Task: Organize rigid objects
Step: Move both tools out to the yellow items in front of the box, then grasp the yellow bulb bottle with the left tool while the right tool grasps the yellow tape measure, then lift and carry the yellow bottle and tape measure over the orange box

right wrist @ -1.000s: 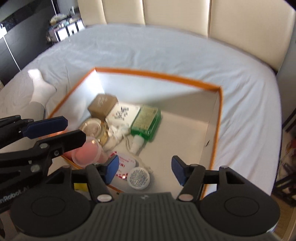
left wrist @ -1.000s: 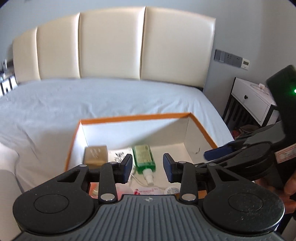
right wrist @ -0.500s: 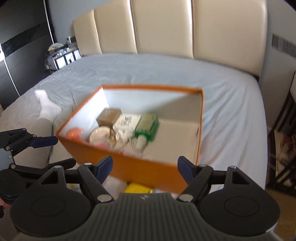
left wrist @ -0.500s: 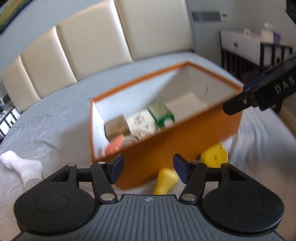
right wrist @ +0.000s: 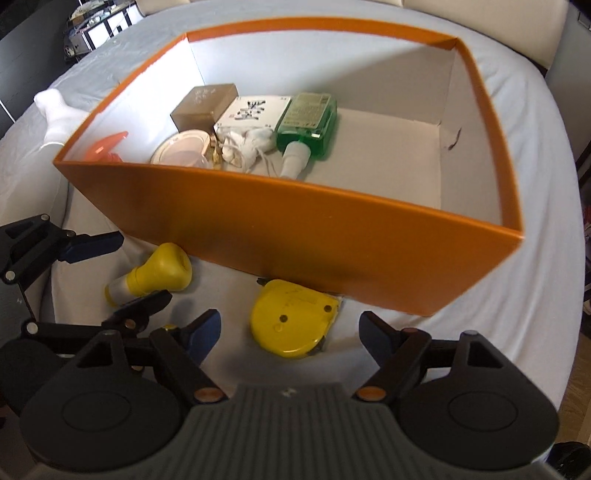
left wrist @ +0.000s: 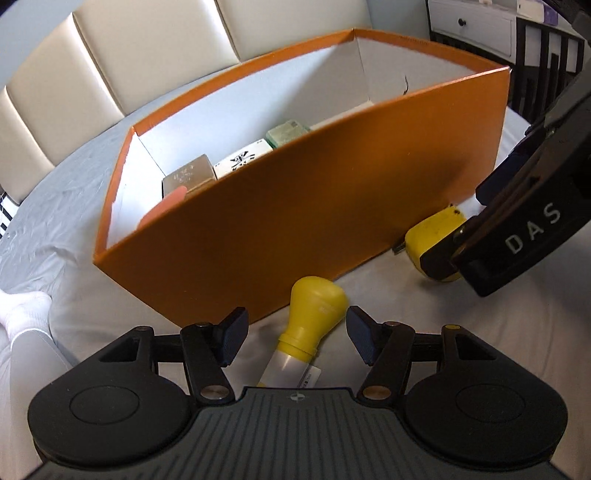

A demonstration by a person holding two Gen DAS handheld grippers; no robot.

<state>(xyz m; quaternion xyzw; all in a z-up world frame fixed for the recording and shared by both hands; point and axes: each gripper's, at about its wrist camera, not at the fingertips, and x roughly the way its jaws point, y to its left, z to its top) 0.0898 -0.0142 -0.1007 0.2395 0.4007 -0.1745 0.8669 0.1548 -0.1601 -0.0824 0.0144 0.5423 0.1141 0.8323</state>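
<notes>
An orange box (left wrist: 332, 206) (right wrist: 295, 236) stands on the bed with a gold box (right wrist: 205, 105), a white card pack (right wrist: 253, 110), a green bottle (right wrist: 308, 123) and other items inside. A yellow-capped bottle (left wrist: 314, 317) (right wrist: 155, 277) lies on the sheet in front of it, between the open fingers of my left gripper (left wrist: 293, 338). A yellow tape measure (right wrist: 291, 319) (left wrist: 434, 240) lies to its right, just ahead of my open right gripper (right wrist: 288, 332). Both grippers are empty.
The bed has a light grey sheet (right wrist: 535, 155) and a cream headboard (left wrist: 147, 55). A white sock (right wrist: 55, 107) lies to the left. A white nightstand (left wrist: 476, 22) stands at the far right. The bed edge is at the right.
Both grippers have dropped from above the box to the sheet in front of it. The yellow bottle and tape measure have come into view between the open fingers.
</notes>
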